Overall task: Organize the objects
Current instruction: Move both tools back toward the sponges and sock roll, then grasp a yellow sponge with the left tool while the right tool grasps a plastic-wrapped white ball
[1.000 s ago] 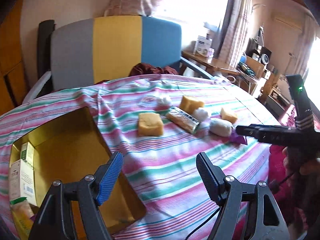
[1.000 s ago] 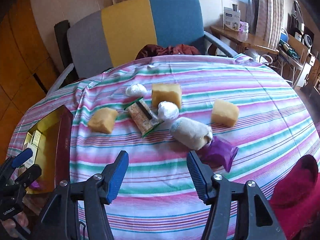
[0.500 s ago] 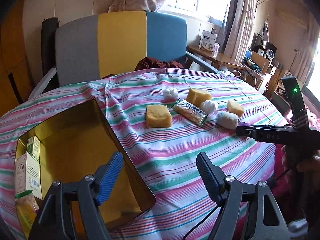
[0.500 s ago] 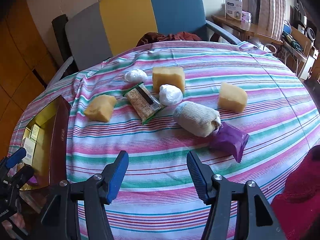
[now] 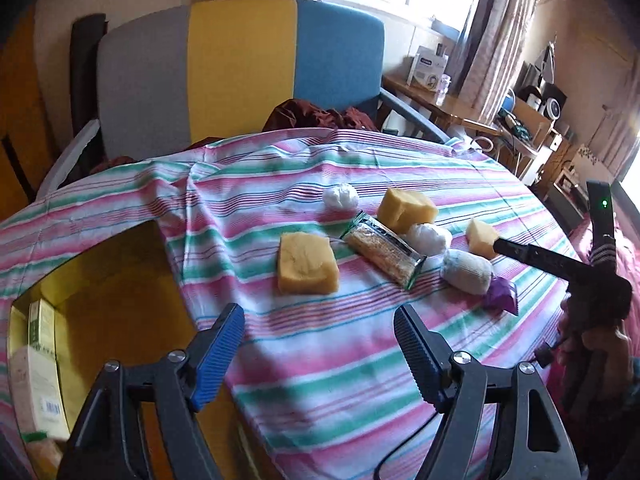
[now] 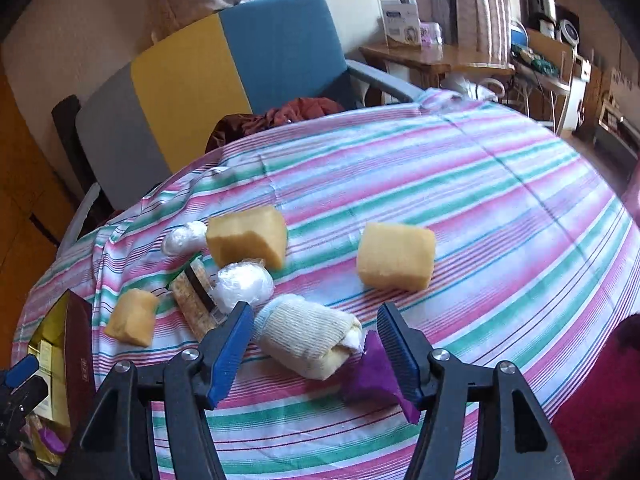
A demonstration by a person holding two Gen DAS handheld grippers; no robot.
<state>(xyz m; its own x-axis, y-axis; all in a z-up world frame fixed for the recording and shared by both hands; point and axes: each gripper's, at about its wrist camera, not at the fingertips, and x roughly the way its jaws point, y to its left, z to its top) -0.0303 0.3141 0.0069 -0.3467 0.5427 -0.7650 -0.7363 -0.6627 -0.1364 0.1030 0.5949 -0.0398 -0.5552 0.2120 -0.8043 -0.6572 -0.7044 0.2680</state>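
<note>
On the striped tablecloth [image 5: 320, 364] lie three yellow sponges [image 5: 306, 266] [image 5: 406, 208] [image 5: 482, 238], a snack bar packet [image 5: 384, 254], two white wrapped balls [image 5: 340, 196] [image 5: 428, 238], a rolled white cloth [image 6: 308, 336] and a purple packet [image 6: 372, 372]. My right gripper [image 6: 314, 320] hangs just over the rolled cloth. Its jaws are opening, and the roll shows between them with the pads not pressing on it. My left gripper [image 5: 320, 340] is over bare cloth short of the nearest sponge, jaws opening and nothing between them.
An open box with a yellow inside [image 5: 112, 280] sits at the table's left edge, a carton [image 5: 40, 360] standing in it. A grey, yellow and blue chair [image 5: 240, 72] stands behind the table. A hand [image 5: 600, 344] holds the right gripper [image 5: 520, 250].
Both grippers have moved in towards the objects. The right one has rolled and come down over the rolled cloth, its jaws a little wider. The box has slid leftward in the left view.
</note>
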